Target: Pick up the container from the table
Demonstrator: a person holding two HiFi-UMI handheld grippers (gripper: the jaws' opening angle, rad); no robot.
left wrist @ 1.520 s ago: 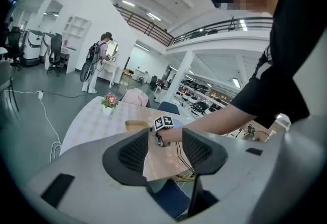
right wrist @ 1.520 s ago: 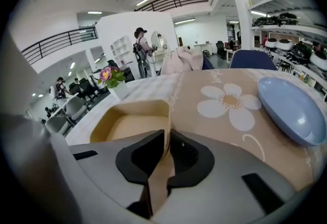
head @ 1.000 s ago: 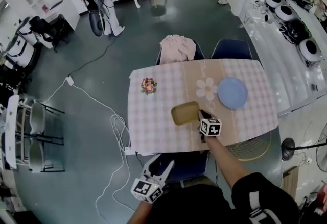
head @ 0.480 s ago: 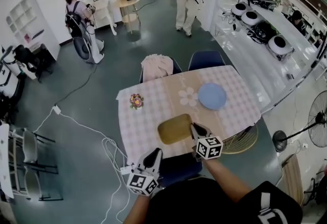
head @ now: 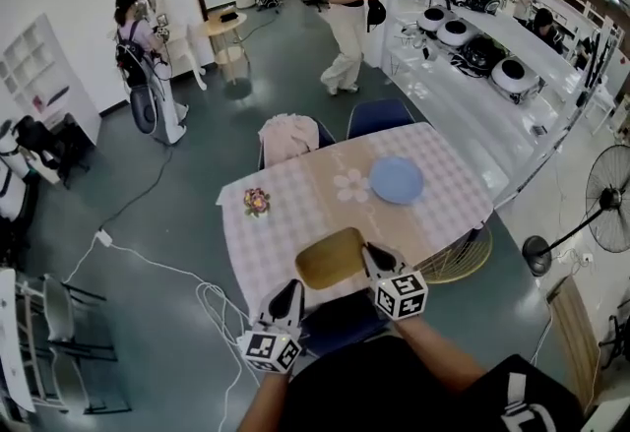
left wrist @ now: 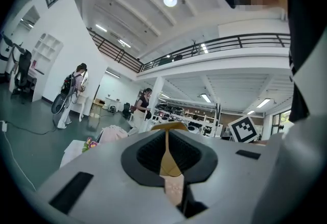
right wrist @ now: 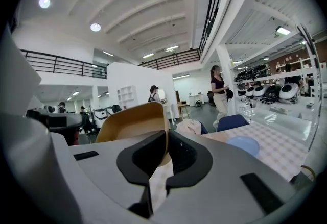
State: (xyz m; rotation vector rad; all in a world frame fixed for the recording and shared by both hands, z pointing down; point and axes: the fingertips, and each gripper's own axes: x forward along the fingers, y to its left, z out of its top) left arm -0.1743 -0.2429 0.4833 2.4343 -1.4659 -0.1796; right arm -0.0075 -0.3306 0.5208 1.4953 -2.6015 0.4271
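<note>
The container (head: pixel 330 258) is a shallow mustard-yellow tray, held in the air above the near edge of the checked table (head: pixel 295 194). My right gripper (head: pixel 369 251) is shut on its right rim; in the right gripper view the yellow wall (right wrist: pixel 133 121) runs between the pads of the right gripper (right wrist: pixel 166 149). My left gripper (head: pixel 291 288) hovers just left of and below the container, jaws closing to a thin slit with nothing between them. In the left gripper view, the container (left wrist: pixel 166 126) shows beyond the left gripper (left wrist: pixel 166 151).
A blue plate (head: pixel 397 180) and a small flower ornament (head: pixel 256 201) lie on the table. Two chairs stand at the far side, one draped with pink cloth (head: pixel 288 137). A white cable (head: pixel 148 263) crosses the floor at left. A person (head: pixel 346 12) walks behind the table.
The right gripper has lifted the container off the table and drawn it toward me. The left gripper has risen and its jaws have gone from wide open to nearly shut.
</note>
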